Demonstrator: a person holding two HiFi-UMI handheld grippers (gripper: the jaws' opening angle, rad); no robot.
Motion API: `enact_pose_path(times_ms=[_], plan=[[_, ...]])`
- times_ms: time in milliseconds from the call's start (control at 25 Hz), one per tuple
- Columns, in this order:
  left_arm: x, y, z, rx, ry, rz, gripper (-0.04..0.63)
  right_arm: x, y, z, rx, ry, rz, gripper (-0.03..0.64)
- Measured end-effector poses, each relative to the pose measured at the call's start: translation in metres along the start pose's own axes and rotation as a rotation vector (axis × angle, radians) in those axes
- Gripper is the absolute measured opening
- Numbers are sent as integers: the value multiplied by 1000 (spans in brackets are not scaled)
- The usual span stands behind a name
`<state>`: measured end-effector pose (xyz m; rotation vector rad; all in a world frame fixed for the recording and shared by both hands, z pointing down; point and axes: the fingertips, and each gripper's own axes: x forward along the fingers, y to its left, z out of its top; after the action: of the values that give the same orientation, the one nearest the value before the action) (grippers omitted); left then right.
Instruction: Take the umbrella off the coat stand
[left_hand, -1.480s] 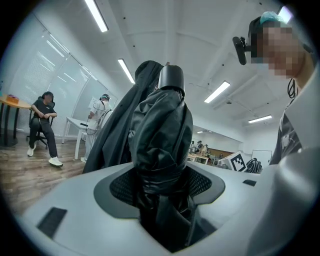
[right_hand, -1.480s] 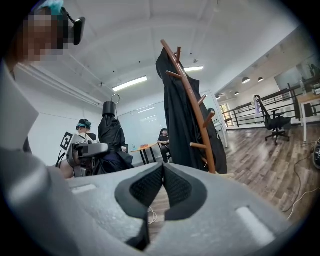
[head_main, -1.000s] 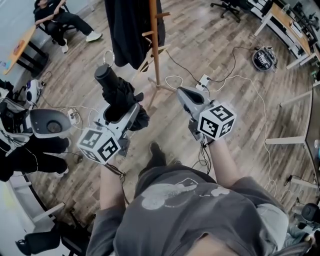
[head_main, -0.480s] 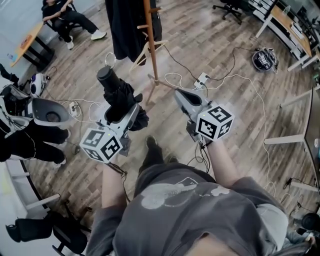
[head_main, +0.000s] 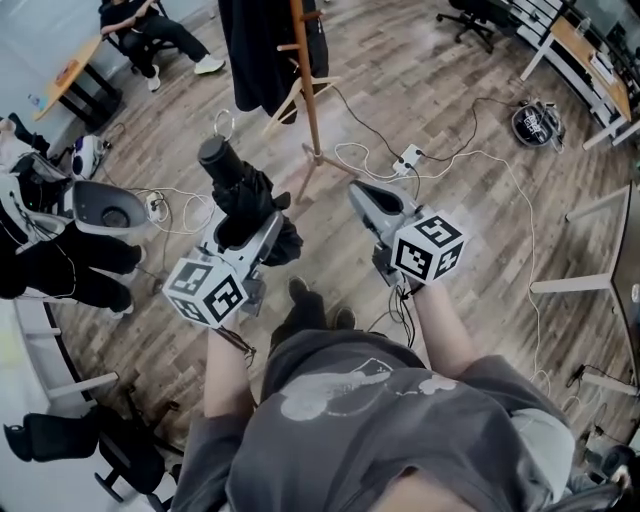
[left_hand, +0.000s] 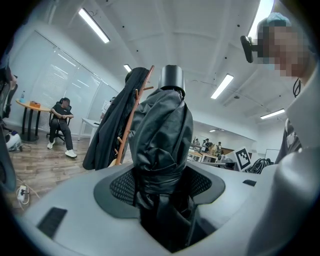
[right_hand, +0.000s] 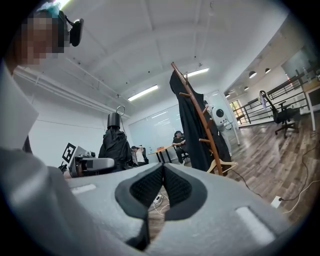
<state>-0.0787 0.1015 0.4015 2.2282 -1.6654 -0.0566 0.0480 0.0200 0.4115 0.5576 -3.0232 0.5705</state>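
Plainly, the left gripper had its jaws pinching the folded black umbrella around its bundled cloth, with the capped end poking out past them. The umbrella was clear of the stand, held above the floor. A dark coat hung on the stand. The right gripper had its jaws pressed together, with nothing between them.

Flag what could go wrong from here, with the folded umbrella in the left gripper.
The left gripper is shut on the umbrella by its soft folded canopy, with the handle end high above the jaws; it might slip or tip. The coat stand legs and a power strip lie on the floor ahead of the person's shoe, so a step forward could trip.
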Motion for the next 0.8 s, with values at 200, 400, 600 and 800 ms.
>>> enact_pose_path(times_ms=[200,400,600,800], plan=[[-4,-6,-3,20,13,-8,268,-4,5,-1,-9,-2,5,-2],[-8,-8,0,16,9,-31,268,-9,6,5,-23,-12,-11,-2],[-13,-4,-6,27,23,-32,268,-6,11,0,-37,2,-40,-2],[-30,0,-17,56,55,-46,268,-2,29,-7,-48,-6,-73,-2]])
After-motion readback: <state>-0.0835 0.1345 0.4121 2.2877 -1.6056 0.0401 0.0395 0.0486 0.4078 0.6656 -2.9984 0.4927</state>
